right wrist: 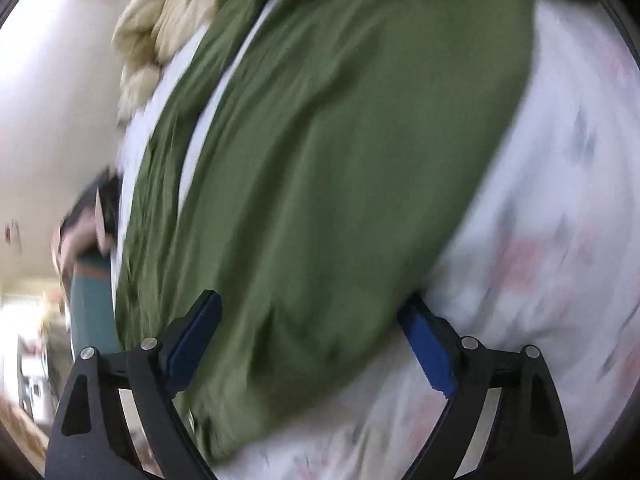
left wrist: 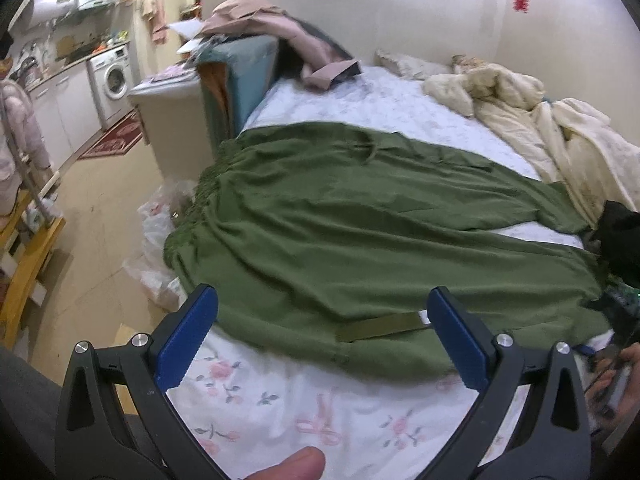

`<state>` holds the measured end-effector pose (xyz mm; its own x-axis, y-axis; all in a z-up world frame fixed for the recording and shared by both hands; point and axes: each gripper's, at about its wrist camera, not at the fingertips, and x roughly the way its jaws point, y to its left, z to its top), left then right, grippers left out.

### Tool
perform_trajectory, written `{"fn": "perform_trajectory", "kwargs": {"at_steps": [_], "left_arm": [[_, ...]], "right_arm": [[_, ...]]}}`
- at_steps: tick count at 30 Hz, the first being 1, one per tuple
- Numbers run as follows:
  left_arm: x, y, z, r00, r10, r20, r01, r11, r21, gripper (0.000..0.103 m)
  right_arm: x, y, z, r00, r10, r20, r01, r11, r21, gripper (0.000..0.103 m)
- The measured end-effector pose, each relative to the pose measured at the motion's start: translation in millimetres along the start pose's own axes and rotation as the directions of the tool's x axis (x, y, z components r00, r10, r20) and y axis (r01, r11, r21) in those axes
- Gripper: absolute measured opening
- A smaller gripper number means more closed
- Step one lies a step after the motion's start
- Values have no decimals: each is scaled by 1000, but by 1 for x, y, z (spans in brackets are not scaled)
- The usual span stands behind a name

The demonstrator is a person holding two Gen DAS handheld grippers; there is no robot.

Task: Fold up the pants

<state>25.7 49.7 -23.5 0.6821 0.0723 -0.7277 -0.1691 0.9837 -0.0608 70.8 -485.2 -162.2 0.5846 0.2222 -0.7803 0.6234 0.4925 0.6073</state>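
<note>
Green pants [left wrist: 360, 232] lie spread on the floral bedsheet [left wrist: 304, 412], elastic waistband [left wrist: 200, 196] at the bed's left edge, legs running right. A green strap [left wrist: 380, 326] lies on the near hem. My left gripper [left wrist: 320, 304] is open and empty, hovering just above the near edge of the pants. In the blurred right wrist view the pants [right wrist: 340, 160] fill the middle; my right gripper [right wrist: 312, 308] is open and empty, its blue pads over the near edge of the fabric.
A crumpled cream blanket [left wrist: 520, 112] lies at the bed's far right. Pink clothes [left wrist: 280, 36] hang over a teal headboard [left wrist: 244, 76]. Plastic bags [left wrist: 160, 232] lie on the floor by the bed. A washing machine [left wrist: 114, 78] stands at the far left.
</note>
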Motion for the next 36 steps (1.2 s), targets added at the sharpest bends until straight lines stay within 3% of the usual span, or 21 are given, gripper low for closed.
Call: {"fn": "perform_trajectory", "kwargs": {"at_steps": [10,11,13,14,16,18,20,22,24,25,27,31,32,33,34,35,36], "left_arm": [[17,36,-7,993,113,-37,-115,993,-39,103],[20,42,-6,991,128,-40,-130,990,-50,103],[26,61,-3,985,160,-59,-165,982,-95,103],[32,73,-1,981,175,-84,-185,975,-122,103],[46,107,-1,959,237,-155,-267,941,-209,103],[58,142,-3,930,285,-231,-348,886,-308,103],[73,179,-11,908,280,-313,-400,805,-438,103],[90,209,-24,904,221,-366,-407,709,-576,101],[113,224,-35,909,151,-389,-389,641,-661,101],[123,227,-38,915,127,-383,-373,628,-683,101],[145,226,-38,930,68,-360,-321,625,-711,93],[186,227,-16,942,36,-335,-270,674,-688,83],[193,229,-11,942,33,-335,-267,681,-683,70],[199,230,-7,944,19,-330,-254,683,-685,48],[205,230,-5,947,-16,-321,-223,686,-693,38],[210,229,-3,949,-53,-311,-191,689,-699,17],[209,227,1,952,-58,-300,-176,698,-694,9]], "right_arm": [[-24,-40,79,977,-108,183,88,990,112,79],[-24,-41,79,974,-111,196,88,988,124,73],[-25,-43,76,963,-156,222,126,982,141,39],[-24,-41,73,960,-164,227,135,981,139,6],[-32,-36,68,952,-146,270,116,985,126,1],[-39,-22,71,940,-133,314,112,990,86,1],[-48,-15,69,930,-123,347,111,992,55,1],[-51,-8,67,923,-118,367,113,993,36,1],[-53,-3,64,914,-113,389,113,993,23,1],[-53,1,64,912,-113,393,118,993,13,1],[-55,2,61,914,-106,392,114,993,4,1],[-59,3,58,906,-115,406,135,991,-22,1],[-59,2,58,905,-121,408,144,989,-25,1],[-60,0,58,904,-125,408,149,988,-27,1],[-60,-1,59,901,-138,412,164,986,-29,1],[-62,-3,59,900,-139,413,165,986,-29,1],[-62,-6,60,903,-130,410,153,988,-24,1]]}}
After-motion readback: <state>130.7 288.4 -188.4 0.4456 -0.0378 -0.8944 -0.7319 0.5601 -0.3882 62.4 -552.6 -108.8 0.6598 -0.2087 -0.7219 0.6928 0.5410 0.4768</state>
